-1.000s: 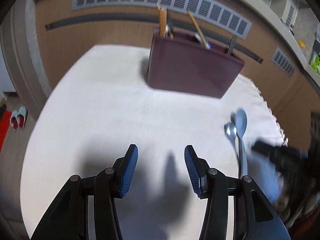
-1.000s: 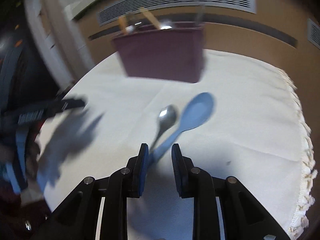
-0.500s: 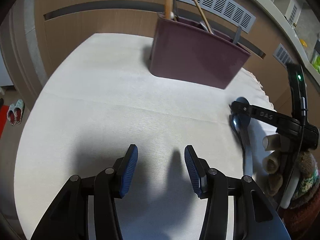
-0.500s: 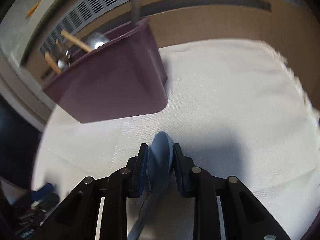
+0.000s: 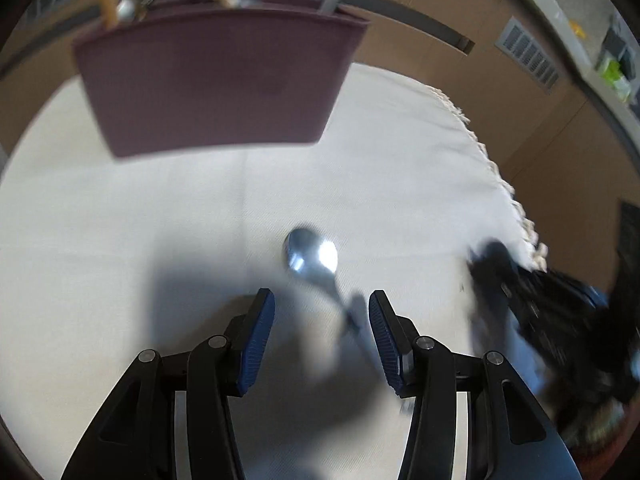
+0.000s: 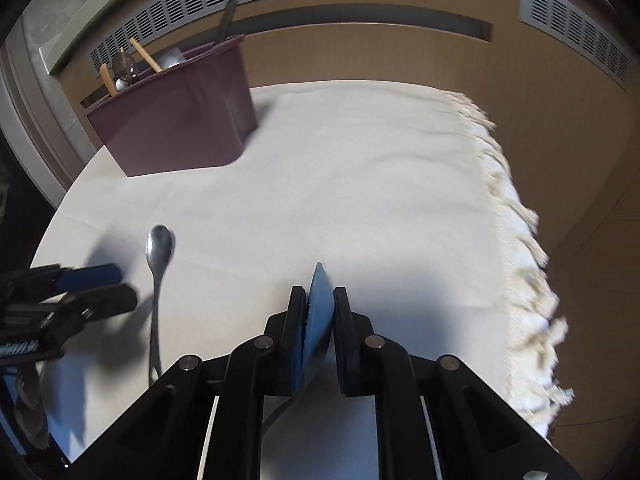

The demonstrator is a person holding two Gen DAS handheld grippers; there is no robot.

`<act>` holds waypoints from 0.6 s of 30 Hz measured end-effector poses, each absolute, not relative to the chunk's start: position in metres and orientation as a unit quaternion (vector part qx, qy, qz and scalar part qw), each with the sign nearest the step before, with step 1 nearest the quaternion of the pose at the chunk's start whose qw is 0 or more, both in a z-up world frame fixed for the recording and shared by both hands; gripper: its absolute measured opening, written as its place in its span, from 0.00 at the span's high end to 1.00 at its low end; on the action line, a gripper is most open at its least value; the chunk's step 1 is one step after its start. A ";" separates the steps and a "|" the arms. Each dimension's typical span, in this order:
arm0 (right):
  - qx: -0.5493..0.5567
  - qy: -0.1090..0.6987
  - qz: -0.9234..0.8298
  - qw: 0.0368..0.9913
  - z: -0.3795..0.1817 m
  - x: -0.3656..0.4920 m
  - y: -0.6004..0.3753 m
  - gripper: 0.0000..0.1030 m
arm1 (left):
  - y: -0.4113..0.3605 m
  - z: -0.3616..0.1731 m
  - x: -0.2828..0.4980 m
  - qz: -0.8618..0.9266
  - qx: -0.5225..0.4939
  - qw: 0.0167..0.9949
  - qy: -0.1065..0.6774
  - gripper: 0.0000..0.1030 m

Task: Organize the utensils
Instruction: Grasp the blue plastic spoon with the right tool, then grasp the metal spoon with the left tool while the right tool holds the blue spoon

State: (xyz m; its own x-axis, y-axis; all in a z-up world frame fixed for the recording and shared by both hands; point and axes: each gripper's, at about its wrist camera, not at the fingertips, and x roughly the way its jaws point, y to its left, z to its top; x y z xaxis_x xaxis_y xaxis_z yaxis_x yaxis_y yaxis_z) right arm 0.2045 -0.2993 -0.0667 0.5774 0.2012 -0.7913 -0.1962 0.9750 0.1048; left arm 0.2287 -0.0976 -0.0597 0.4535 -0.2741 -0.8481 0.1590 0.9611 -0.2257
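A metal spoon (image 5: 312, 254) lies on the white tablecloth, its handle running back between the fingers of my open left gripper (image 5: 320, 320). The spoon also shows in the right wrist view (image 6: 158, 246), with the left gripper (image 6: 96, 284) just left of its handle. My right gripper (image 6: 318, 312) is shut on the bowl of a blue plastic spoon (image 6: 318, 308), held above the cloth. A maroon utensil holder (image 5: 216, 80) stands at the back with wooden and metal utensils in it; it shows in the right view at far left (image 6: 176, 124).
The tablecloth's fringed edge (image 6: 516, 216) hangs off the table's right side. Brown cabinet fronts with vent grilles (image 6: 248, 4) stand behind the table. The right gripper appears blurred at the right of the left wrist view (image 5: 536, 300).
My left gripper has moved forward and right over the metal spoon. My right gripper has lifted the blue spoon off the cloth and pulled back from the holder.
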 end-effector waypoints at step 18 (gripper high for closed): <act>0.004 0.420 0.113 0.900 -0.062 0.187 -0.290 0.88 | -0.100 -0.065 0.231 -0.150 0.105 0.839 0.513 0.49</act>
State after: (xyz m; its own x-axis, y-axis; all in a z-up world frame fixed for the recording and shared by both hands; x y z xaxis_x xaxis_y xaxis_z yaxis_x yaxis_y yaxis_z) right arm 0.1866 -0.2899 -0.0622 0.6216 0.2070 -0.7555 -0.2009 0.9743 0.1017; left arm 0.2312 -0.0998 -0.0647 0.4291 -0.1430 -0.8918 0.3593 0.9330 0.0233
